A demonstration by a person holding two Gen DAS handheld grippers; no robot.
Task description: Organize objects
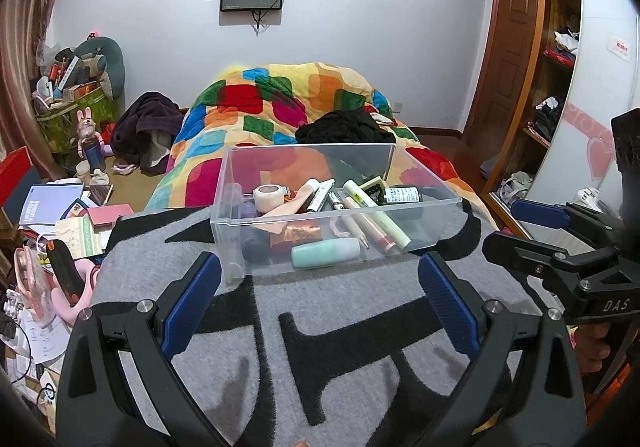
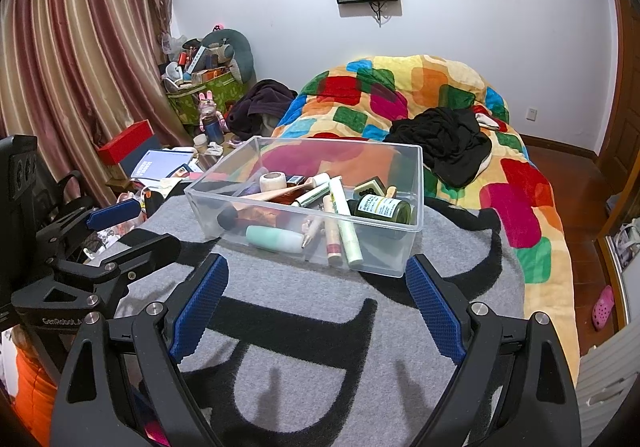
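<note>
A clear plastic bin (image 1: 240,183) (image 2: 416,183) stands on a grey and black mat (image 1: 340,335) (image 2: 300,327) on the bed. It holds several small items: a mint green bottle (image 1: 325,253) (image 2: 274,238), a dark green jar (image 1: 402,195) (image 2: 382,208), a white tape roll (image 1: 269,194) (image 2: 273,180), and tubes and pens. My left gripper (image 1: 320,283) is open and empty just in front of the bin. My right gripper (image 2: 314,283) is open and empty, also just in front of it.
A colourful quilt (image 1: 280,99) (image 2: 400,87) with black clothes (image 1: 344,127) (image 2: 444,143) lies behind the bin. Books, papers and boxes clutter the floor at left (image 1: 60,215) (image 2: 160,167). A wardrobe (image 1: 552,67) stands at right. Each gripper shows in the other's view (image 1: 560,247) (image 2: 100,239).
</note>
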